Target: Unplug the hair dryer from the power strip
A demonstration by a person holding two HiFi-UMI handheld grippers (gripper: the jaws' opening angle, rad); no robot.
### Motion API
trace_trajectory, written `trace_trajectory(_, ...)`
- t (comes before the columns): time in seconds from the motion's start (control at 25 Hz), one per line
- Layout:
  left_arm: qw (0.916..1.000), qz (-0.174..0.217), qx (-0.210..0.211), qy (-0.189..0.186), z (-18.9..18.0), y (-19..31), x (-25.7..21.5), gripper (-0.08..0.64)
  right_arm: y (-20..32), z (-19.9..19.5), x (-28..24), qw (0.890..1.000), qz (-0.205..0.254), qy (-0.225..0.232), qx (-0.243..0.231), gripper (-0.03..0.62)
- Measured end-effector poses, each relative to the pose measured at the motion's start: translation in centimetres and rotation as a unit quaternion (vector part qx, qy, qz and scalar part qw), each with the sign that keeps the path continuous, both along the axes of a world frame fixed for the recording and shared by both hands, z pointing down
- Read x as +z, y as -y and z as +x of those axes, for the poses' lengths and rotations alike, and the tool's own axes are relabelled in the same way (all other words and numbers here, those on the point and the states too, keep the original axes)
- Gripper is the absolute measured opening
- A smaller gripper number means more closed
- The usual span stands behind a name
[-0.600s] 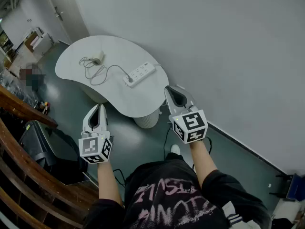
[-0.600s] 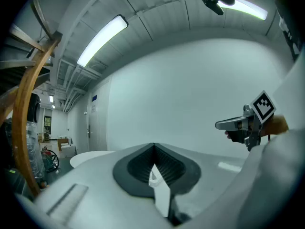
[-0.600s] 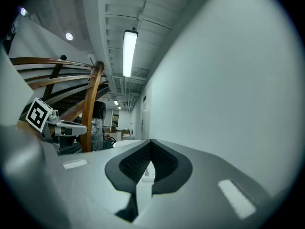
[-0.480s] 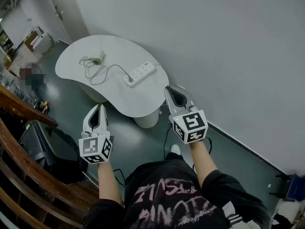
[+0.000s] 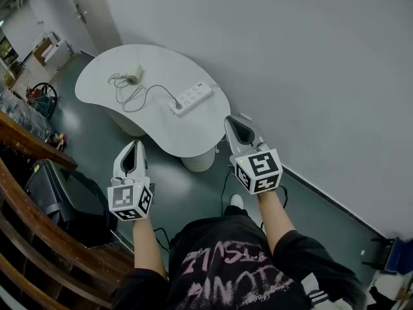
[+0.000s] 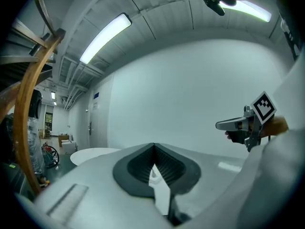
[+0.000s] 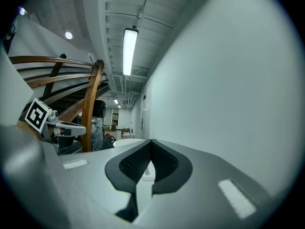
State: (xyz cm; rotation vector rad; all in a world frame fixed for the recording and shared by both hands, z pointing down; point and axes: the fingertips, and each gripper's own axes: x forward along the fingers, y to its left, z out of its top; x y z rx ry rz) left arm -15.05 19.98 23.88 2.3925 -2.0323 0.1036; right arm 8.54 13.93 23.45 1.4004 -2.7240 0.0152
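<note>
1. Step in hand: approach. I'm standing short of the table (image 5: 161, 131) w/ both grippers held level in front of me, well apart from everything on it. Nothing touched yet.
2. Left gripper (image 5: 135, 146): jaws together at the tips, nothing betw. them. Right gripper (image 5: 231, 121): same, closed all the way & empty.
3. Power strip (image 5: 191, 98) lies on the table's right side, near the wall-side edge. Hair dryer (image 5: 133, 75) sits well apart from it, toward the table's far left.
4. The dryer's cord (image 5: 139, 95) loops loose on the top & runs to the plug (image 5: 174, 104) at the strip's end nearest the dryer. Plug looks seated, but it's too small from here to be sure.
5. Next, as I judge it: step in, open one gripper & close it on the plug body, not the cord. Other gripper should pin the strip down, then pull the plug straight out.
6. Watch: strip prob. light & close to the edge, so it could drag or lift w/ the plug if not held.
</note>
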Motion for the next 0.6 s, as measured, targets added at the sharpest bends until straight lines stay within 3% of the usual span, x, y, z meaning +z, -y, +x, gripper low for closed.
trace_trajectory(0.6, 0.9999, 0.005, 0.013, -0.004, 0.5, -1.1, 0.1, 0.000, -1.5, -0.1, 0.2, 1.000, 0.002, -0.001, 0.001, 0.009)
